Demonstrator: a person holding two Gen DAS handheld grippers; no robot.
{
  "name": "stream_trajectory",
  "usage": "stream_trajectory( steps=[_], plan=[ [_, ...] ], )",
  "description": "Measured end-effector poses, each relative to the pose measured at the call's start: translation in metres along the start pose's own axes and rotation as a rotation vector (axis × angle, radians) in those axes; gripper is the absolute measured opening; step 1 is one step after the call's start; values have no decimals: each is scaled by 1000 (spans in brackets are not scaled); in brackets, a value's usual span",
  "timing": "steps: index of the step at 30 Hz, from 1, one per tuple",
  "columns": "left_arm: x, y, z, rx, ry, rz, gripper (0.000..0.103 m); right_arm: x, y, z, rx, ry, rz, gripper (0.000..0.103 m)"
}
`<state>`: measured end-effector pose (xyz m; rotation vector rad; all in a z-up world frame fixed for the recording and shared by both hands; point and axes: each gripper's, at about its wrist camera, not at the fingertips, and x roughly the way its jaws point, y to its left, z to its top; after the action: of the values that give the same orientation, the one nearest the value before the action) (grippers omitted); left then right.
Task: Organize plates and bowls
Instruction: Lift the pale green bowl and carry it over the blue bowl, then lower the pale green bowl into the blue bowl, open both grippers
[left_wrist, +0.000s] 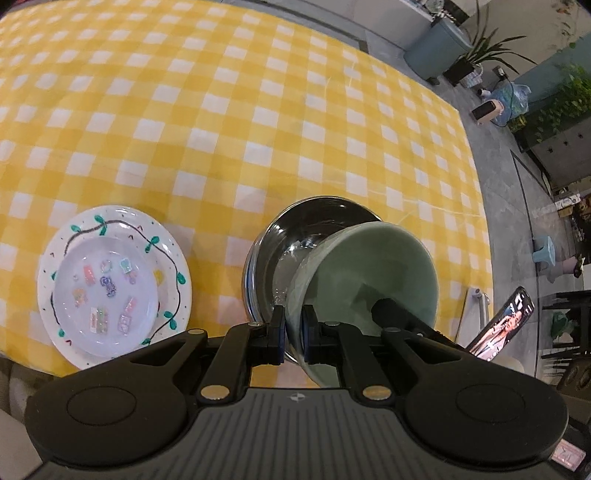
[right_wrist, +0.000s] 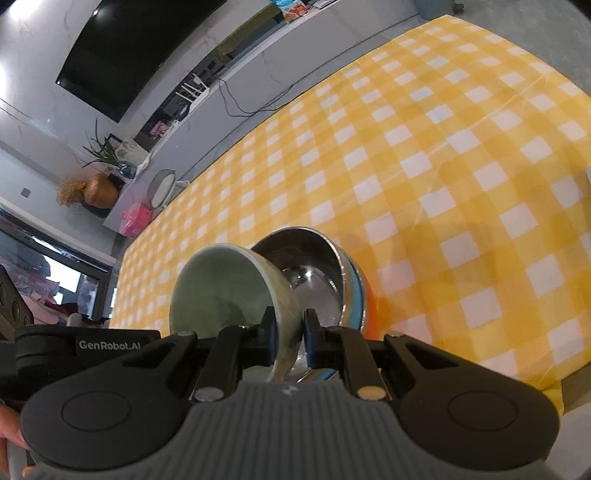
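Gripping opposite rim walls of green bowl (left_wrist: 369, 266), left gripper (left_wrist: 292, 334) and right gripper (right_wrist: 287, 334) hold it tilted over steel bowl (left_wrist: 295, 236); plates (left_wrist: 114, 284) left.

Left tongs (left_wrist: 293, 338) clamped on the near rim of a pale green bowl (left_wrist: 373, 273), tilted and leaning into a shiny steel bowl (left_wrist: 295, 236) just behind and left of it. Right tongs (left_wrist: 388, 308) reaching inside the green bowl from its right. Left of the steel bowl, well apart, a clear plate (left_wrist: 107, 291) stacked on a leaf-patterned plate (left_wrist: 173, 258). Under all, the yellow-checked desk (left_wrist: 258, 110).
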<state>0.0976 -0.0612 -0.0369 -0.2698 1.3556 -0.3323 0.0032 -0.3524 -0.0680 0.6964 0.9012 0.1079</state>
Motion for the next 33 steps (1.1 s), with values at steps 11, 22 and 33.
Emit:
stream_trajectory(
  steps=[11,22,33],
  plan=[
    [24,0,13,-45,64,6,9,11,-1,5,-35,-10,-77,13],
    [28,0,22,-106,124,20,13,19,13,8,-151,-31,-169,13],
    [9,6,24,-115,123,6,19,23,17,6,-188,-44,-196,14]
  ],
)
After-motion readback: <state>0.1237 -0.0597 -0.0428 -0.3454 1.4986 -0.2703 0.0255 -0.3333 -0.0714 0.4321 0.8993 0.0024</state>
